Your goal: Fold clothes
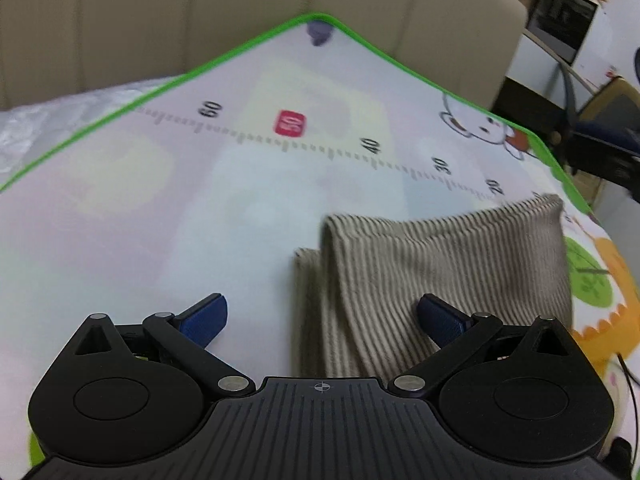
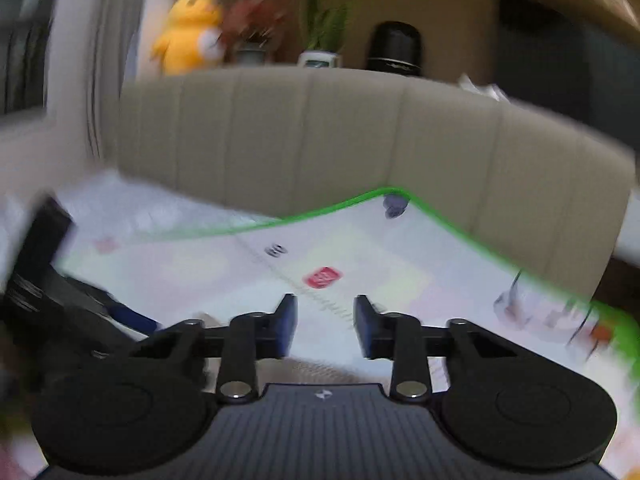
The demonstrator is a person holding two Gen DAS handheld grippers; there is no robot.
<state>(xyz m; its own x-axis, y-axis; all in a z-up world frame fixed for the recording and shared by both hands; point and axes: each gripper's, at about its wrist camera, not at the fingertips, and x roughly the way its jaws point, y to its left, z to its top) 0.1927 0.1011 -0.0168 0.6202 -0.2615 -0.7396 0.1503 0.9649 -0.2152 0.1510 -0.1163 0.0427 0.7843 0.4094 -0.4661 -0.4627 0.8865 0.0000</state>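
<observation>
A folded beige ribbed garment point(image 1: 440, 260) lies on the play mat point(image 1: 160, 220) at the right in the left wrist view. My left gripper point(image 1: 322, 320) hovers over the garment's near left corner, open wide, with one blue pad point(image 1: 440, 320) above the cloth and the other over bare mat. In the blurred right wrist view my right gripper point(image 2: 326, 328) stands open with a narrow gap and nothing between its pads. A strip of the beige garment point(image 2: 312, 372) shows just under it. The left gripper's black body point(image 2: 60, 300) sits at the left edge of that view.
The mat has a green border point(image 1: 240, 46) and a printed ruler point(image 1: 360, 156). A beige padded backrest point(image 2: 320, 140) rises behind it. On a ledge above stand a yellow plush toy point(image 2: 188, 32), potted plants point(image 2: 320, 36) and a black cylinder point(image 2: 394, 46). A desk with a monitor point(image 1: 560, 20) is at the right.
</observation>
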